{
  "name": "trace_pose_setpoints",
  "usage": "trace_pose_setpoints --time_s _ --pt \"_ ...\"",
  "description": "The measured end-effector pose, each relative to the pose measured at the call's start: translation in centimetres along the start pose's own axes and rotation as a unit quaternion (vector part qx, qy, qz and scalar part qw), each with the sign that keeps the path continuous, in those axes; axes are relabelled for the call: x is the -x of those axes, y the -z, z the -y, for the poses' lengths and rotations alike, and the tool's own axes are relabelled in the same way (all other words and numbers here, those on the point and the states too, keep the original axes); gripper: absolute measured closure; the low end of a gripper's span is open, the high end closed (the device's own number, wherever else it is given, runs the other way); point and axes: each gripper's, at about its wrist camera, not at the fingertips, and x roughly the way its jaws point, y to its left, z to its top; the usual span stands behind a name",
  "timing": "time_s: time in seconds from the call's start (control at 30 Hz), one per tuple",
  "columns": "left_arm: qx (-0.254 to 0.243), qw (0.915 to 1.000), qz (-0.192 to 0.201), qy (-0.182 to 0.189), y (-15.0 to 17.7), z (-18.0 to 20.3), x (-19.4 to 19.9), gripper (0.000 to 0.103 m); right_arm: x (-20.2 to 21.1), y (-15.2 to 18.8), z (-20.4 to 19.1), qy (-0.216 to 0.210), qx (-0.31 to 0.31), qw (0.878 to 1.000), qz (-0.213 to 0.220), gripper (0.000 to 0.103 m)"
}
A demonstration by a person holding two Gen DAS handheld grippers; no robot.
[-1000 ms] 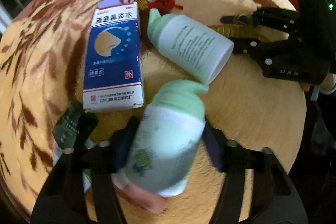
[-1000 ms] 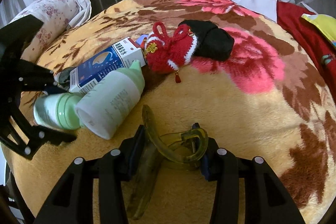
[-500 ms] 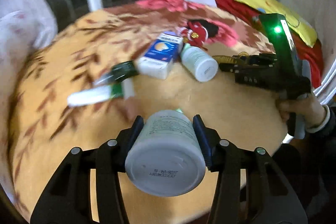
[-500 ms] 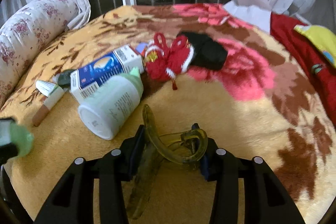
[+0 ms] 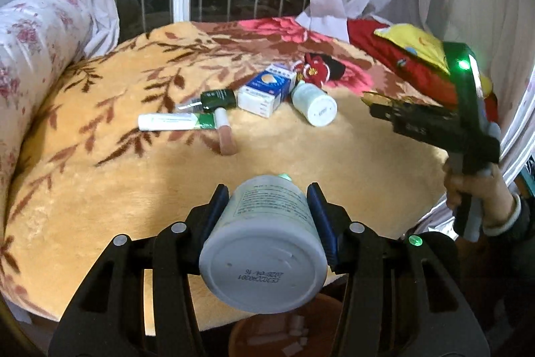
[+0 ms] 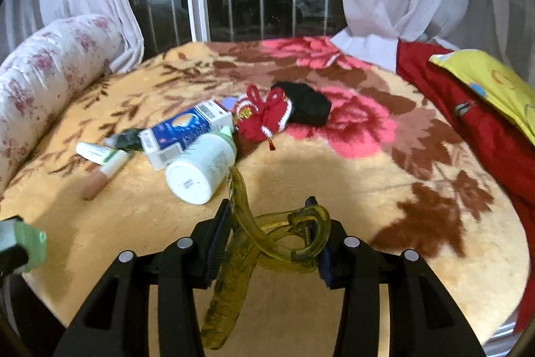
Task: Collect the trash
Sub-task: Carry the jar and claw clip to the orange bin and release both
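My left gripper [image 5: 265,216] is shut on a white bottle with a green cap [image 5: 264,246], held above the bed's near edge with its base toward the camera. My right gripper [image 6: 271,230] is shut on a yellow-green hair claw clip [image 6: 267,243] and shows at the right of the left wrist view [image 5: 378,106]. On the blanket lie a second white bottle [image 5: 314,107] [image 6: 200,171], a blue and white box [image 5: 267,92] [image 6: 185,132], a white tube [image 5: 167,122] [image 6: 97,153], a dark green sachet [image 5: 217,99] and a beige stick [image 5: 225,136] [image 6: 100,178].
A red knitted ornament [image 6: 264,116] and a black cloth [image 6: 307,102] lie behind the box. A floral bolster [image 6: 43,79] lines the left side. Red and yellow bedding [image 6: 474,109] lies at the right. A brown bin [image 5: 301,327] shows below the bed edge.
My left gripper has lifted the bottle off the blanket and pulled back toward the bed's near edge. My right gripper has risen and drawn back a little with the clip.
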Motion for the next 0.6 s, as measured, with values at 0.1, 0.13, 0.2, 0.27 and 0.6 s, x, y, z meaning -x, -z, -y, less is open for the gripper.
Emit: trace_pose_setpoints --time_s 0.1,0.13,0.2,0.27,0.6 --pt "-0.005 0.9999 0.014 -0.002 0.4 0.6 1.9 0.055 2.5 0.8 -0.3 -0.013 -0.005 1.000 0.017 0.059" --pt "-0.009 0.9998 0.018 -0.001 0.7 0.8 2.5 0.055 3.5 1.2 -0.5 -0.018 -0.004 1.000 0.020 0.059" --pt "-0.019 0.9995 0.024 -0.003 1.4 1.4 3.9 0.055 5.4 2.3 -1.3 -0.031 -0.001 0.999 0.028 0.059" --pt "-0.029 0.9992 0.027 -0.003 2.4 2.1 5.2 0.055 7.3 3.5 -2.1 -0.045 0.008 0.998 0.035 0.059" --pt "-0.048 0.9980 -0.038 -0.009 10.4 3.8 6.2 0.055 11.5 12.1 -6.2 -0.108 0.024 0.994 -0.017 0.059"
